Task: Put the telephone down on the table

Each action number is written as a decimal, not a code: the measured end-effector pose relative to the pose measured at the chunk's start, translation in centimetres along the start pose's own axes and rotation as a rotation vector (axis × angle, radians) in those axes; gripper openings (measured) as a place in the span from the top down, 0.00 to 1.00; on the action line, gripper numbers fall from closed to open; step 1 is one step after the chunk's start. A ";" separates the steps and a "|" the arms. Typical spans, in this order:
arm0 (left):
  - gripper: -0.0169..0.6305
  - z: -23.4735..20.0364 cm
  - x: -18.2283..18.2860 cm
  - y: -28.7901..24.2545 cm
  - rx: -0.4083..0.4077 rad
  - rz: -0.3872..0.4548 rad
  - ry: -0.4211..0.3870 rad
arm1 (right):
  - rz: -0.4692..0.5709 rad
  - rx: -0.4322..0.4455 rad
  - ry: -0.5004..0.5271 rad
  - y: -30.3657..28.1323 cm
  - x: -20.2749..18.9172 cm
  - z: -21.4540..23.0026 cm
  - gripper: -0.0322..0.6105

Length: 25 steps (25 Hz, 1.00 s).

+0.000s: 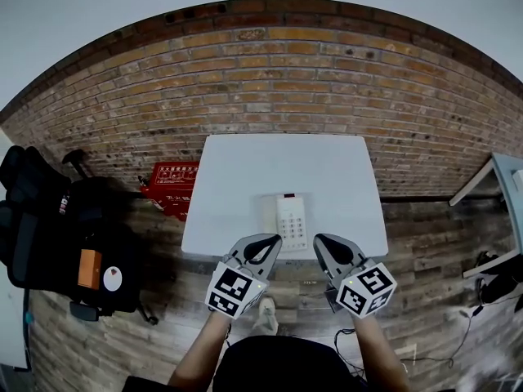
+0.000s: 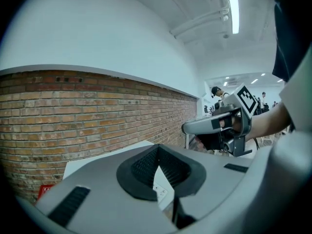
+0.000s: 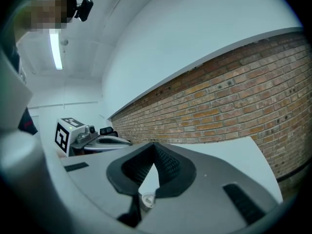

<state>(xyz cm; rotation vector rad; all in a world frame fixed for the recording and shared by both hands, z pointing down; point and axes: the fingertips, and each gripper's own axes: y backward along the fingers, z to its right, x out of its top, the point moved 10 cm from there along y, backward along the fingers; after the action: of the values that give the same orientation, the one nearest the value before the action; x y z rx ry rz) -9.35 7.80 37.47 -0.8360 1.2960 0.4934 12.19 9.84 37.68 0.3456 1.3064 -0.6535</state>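
Legible text: none.
- Red flat sign (image 1: 173, 184) with rows of white characters: too small to read.
- White push-button telephone (image 1: 291, 220): key markings blurred.
- Cube faces on left gripper (image 1: 271, 241) and right gripper (image 1: 320, 241): black-and-white square code markers, no lettering.

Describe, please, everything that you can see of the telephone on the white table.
The telephone is a white desk set that looks like plastic. It has a grid of pale keys on its body, a small dark window at its far end, and what seems to be the handset along its left side. It lies flat, face up, close to the near edge of the white table. Only the table touches it.
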 end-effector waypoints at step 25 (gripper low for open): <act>0.96 9.6 0.2 4.2 0.045 0.004 -0.049 | 0.039 0.060 0.021 9.3 -1.7 -3.3 0.93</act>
<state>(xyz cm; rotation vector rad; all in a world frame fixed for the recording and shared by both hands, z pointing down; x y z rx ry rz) -6.33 17.75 36.70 -0.7790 1.2594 0.4836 15.17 19.36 37.36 0.4264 1.2985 -0.6585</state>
